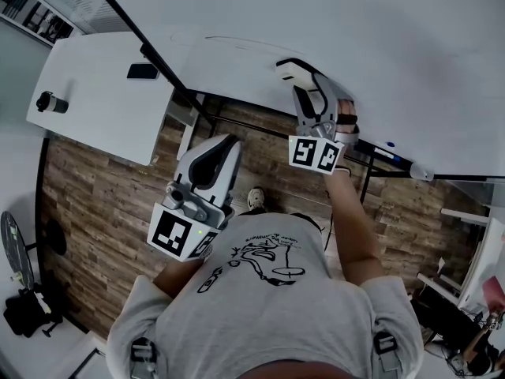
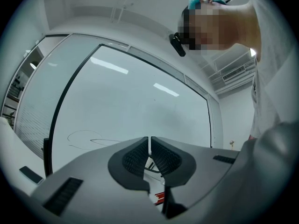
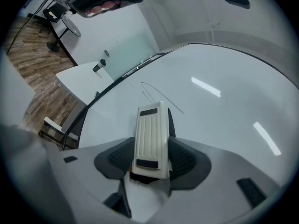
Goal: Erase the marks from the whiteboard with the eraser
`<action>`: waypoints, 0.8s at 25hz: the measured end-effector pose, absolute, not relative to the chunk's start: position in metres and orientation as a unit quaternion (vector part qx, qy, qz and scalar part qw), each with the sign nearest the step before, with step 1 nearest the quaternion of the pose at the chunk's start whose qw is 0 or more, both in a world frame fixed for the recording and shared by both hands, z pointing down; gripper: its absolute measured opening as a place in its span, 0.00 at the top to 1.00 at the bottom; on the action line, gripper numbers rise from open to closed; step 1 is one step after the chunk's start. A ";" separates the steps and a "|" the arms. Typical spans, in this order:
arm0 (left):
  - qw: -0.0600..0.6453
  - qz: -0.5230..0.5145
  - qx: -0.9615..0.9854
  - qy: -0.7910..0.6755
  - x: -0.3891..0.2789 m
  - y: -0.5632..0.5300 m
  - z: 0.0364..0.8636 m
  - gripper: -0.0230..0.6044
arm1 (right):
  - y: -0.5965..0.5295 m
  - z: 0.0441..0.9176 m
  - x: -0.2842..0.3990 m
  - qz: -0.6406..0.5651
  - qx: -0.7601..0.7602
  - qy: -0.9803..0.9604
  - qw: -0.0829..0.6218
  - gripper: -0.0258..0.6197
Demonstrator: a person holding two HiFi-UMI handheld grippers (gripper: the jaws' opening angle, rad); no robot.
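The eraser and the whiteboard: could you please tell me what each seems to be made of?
The eraser looks like cream moulded plastic with a matte finish, judging by the ribbed grooves along its back. The whiteboard looks glossy, either coated or perhaps glass, since it shows sharp light reflections.

I see the eraser point(image 3: 151, 139), a cream oblong block with a ribbed back, a dark patch at each end and dark felt along its far side. It is clamped lengthwise between the jaws of the right gripper point(image 3: 150, 160), its free end pointing at the whiteboard point(image 3: 224, 115). I cannot tell whether it touches. The whiteboard is large, glossy white and black-framed. The marks point(image 3: 156, 93), a few thin dark lines and a loop, lie just beyond the eraser's tip.
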State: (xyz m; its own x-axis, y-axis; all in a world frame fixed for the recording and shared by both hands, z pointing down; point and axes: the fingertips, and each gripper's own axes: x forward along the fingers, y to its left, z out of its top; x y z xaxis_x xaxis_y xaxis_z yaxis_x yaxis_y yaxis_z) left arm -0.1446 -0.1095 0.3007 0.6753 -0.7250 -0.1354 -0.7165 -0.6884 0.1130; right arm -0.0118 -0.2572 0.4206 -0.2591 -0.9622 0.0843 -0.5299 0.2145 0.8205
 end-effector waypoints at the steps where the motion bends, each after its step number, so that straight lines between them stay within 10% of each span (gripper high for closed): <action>1: 0.026 -0.085 0.914 -0.396 -0.145 -0.109 0.301 0.91 | -0.258 0.426 -0.016 -0.347 0.517 -0.715 0.317 0.60; 20: 0.015 -0.101 0.914 -0.392 -0.147 -0.124 0.294 0.91 | -0.221 0.311 0.016 -0.317 0.572 -0.723 0.222 0.60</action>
State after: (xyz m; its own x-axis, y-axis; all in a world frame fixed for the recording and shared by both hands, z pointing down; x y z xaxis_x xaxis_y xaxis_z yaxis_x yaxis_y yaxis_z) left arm -0.1474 -0.1237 0.2938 0.6730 -0.7191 -0.1730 -0.7131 -0.6930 0.1063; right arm 0.0159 -0.2214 0.3108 -0.2457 -0.9684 -0.0420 -0.6859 0.1431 0.7135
